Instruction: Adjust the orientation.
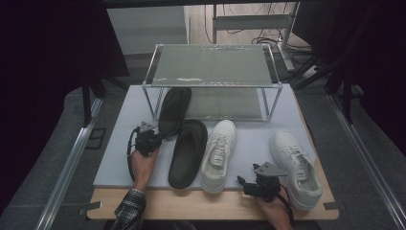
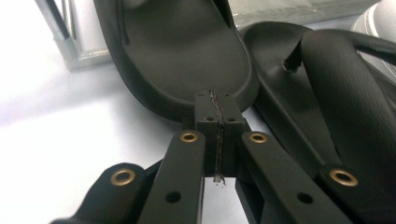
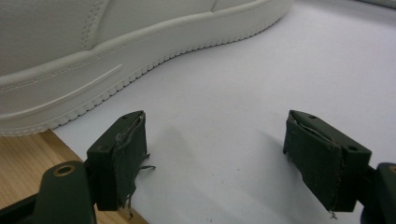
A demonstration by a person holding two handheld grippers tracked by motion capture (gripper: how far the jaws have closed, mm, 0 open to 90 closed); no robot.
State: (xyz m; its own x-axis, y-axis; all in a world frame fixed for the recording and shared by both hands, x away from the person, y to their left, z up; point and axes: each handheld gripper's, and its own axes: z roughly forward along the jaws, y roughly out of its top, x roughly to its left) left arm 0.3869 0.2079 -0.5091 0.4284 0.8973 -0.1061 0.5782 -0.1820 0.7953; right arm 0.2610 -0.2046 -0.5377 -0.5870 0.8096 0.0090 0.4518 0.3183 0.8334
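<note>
Grey matting covered the counter below a metal shoe rack. Left claw, clenched on the black slipper's heel rim, could lose that thin pinch; right claw sat released.

Wooden table, pale board edge showing along the near side, carrying a light grey mat that is covering most of its top. Grey carpet floor spreading around it on both sides. Metal rails running along the floor at left and right. Black curtains hanging at both sides. Cables lying tangled on the floor behind, beside a white stand leg. Dim light falling throughout.
</note>
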